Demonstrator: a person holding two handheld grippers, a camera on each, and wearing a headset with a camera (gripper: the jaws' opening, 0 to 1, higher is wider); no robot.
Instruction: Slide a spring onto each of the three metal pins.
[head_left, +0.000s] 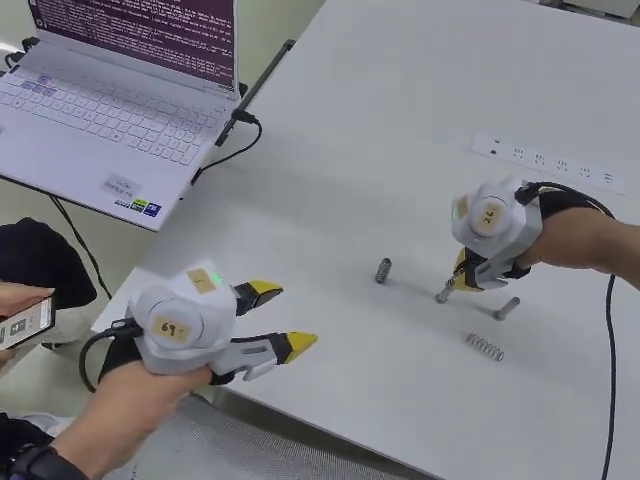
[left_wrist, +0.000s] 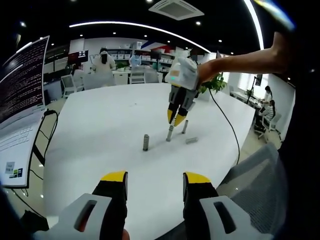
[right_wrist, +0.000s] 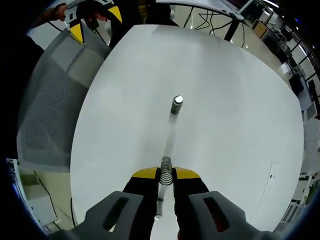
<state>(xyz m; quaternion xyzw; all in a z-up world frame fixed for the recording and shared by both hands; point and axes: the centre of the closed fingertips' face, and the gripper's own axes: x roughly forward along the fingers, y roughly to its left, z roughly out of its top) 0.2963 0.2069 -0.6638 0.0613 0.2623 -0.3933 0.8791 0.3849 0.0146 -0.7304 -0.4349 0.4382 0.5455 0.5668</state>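
Springs: three on the white table (head_left: 400, 120), all toward its right side, near the front edge.
Sleeved pin (head_left: 383, 270): upright with a spring already over it; leftmost of the group, standing alone.
Laptop (head_left: 120, 110): open at the far left, text on the screen; a black cable (head_left: 235, 140) is plugged into its right side.
Power strip (head_left: 548, 163): white, lying flat at the far right, well apart from the pins.
Phone (head_left: 25, 322): in a hand at the left border, off the table.
Mesh chair back (right_wrist: 50, 100): grey, against the near table edge by the left gripper.
In the way: in the head view, the right gripper's jaws and body cover the top of the pin it works over.
Right gripper (head_left: 462, 282): pointed down at the table, jaws pressed onto the held spring (right_wrist: 166, 175), the coil pinched between the yellow tips.
Middle pin (head_left: 444, 293): directly under that spring, leaning in the head view, lower end on the table; just right of the sleeved pin.
Bare pin (head_left: 506, 308): just right of the right gripper, apart from it.
Loose spring (head_left: 484, 346): on its side, nearer than the bare pin and close to it; apart from both grippers.
Left gripper (head_left: 285, 316): low at the near edge, left of the group, jaws spread wide and empty; well apart from every pin, aimed toward them.
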